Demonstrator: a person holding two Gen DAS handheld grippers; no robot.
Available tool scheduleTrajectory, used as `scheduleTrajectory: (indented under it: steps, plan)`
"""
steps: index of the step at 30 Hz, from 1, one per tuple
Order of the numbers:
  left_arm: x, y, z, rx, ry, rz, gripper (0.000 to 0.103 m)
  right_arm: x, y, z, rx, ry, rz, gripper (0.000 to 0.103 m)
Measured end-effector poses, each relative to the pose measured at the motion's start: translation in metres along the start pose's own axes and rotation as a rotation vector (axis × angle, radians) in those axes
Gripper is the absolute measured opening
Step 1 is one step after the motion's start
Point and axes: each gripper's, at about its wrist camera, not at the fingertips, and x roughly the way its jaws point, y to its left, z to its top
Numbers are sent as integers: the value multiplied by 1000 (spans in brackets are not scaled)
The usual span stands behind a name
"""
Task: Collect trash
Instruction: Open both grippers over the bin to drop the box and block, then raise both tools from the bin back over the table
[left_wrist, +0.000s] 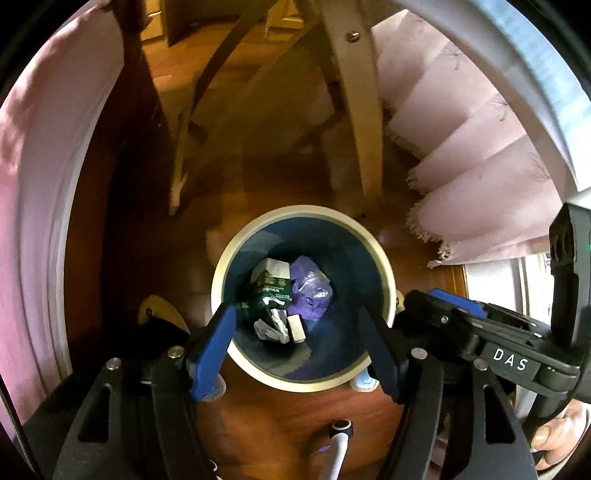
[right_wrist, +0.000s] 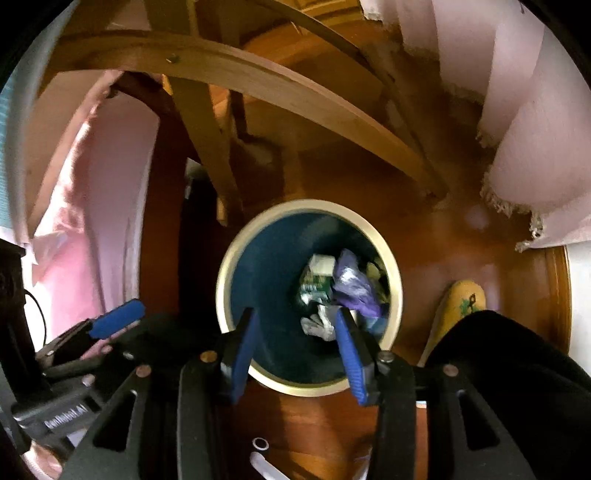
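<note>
While both fingers (left_wrist: 218, 325) gape empty, trash (left_wrist: 284, 299) lies below in the bin (left_wrist: 221, 273).

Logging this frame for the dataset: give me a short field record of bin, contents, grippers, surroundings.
bin: round bin with cream rim and dark blue inside, standing on brown wooden floor
contents: green printed carton, crumpled purple plastic wrapper, crumpled white paper, small pale block
left gripper: open, nothing between its blue pads, above the bin mouth
right gripper: open, empty, above the bin mouth
nearby: pale wooden chair frame, pink fringed cloth, yellow slipper
</note>
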Motion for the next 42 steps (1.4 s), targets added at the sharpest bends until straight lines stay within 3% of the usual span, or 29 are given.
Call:
scheduleTrajectory:
  steps: [12, 18, 23, 29, 37, 42]
  plan:
    - [5, 1, 1, -5, -12, 15, 69, 6, 7, -7, -69, 4, -52, 46]
    - [1, 1, 0, -5, -25, 22, 70, 1, 9, -8, -71, -7, -54, 54]
    - [-11, -2, 0, -4, -34, 13, 76, -12, 16, -11, -82, -31, -50, 55]
    - [-47, -12, -2, 37, -65, -3, 76, -43, 26, -20, -80, -75, -17, 55]
    - [-130, -27, -13, 99, -206, -54, 76, -103, 41, -37, -122, -168, 27, 55]
    - [-186, -40, -15, 183, -297, -39, 78, -154, 57, -43, -189, -263, 51, 55]
